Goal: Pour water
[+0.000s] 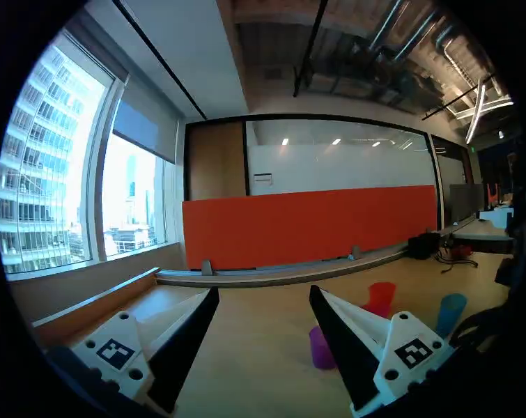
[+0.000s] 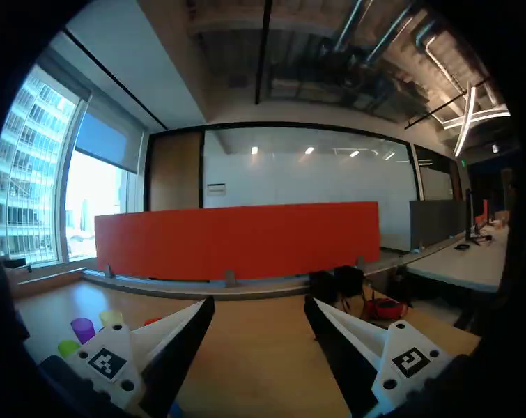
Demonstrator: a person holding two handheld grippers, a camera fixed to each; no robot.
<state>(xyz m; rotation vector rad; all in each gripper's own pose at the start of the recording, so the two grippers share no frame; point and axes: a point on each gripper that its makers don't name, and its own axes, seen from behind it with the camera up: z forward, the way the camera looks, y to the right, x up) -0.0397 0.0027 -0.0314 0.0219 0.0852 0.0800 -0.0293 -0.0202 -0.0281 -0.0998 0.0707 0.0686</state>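
the left gripper (image 1: 263,291) has its jaws spread wide with nothing between them; the fingers frame bare wooden table (image 1: 263,362). the right gripper (image 2: 258,301) is likewise spread wide and holds nothing.

in the left gripper view, a purple cup (image 1: 322,347) stands upright on the table, just beside the inner edge of the right-hand finger and partly behind it. a red cup (image 1: 381,298) stands farther off, and a blue cup (image 1: 449,313) farther right, past that finger. all three lie right of the jaw axis. in the right gripper view, a green cup (image 2: 67,347), the purple cup and a yellow cup (image 2: 111,318) are grouped low at left, outside the left-hand finger.

judgement: the cups lie between the two grippers, and the left gripper looks the nearer. each cup's long axis is vertical, so a side grasp with level jaws would suit. the left gripper would need to swing right to centre a cup. whether any cup holds water cannot be told.

an orange partition (image 1: 311,226) closes the table's far edge.
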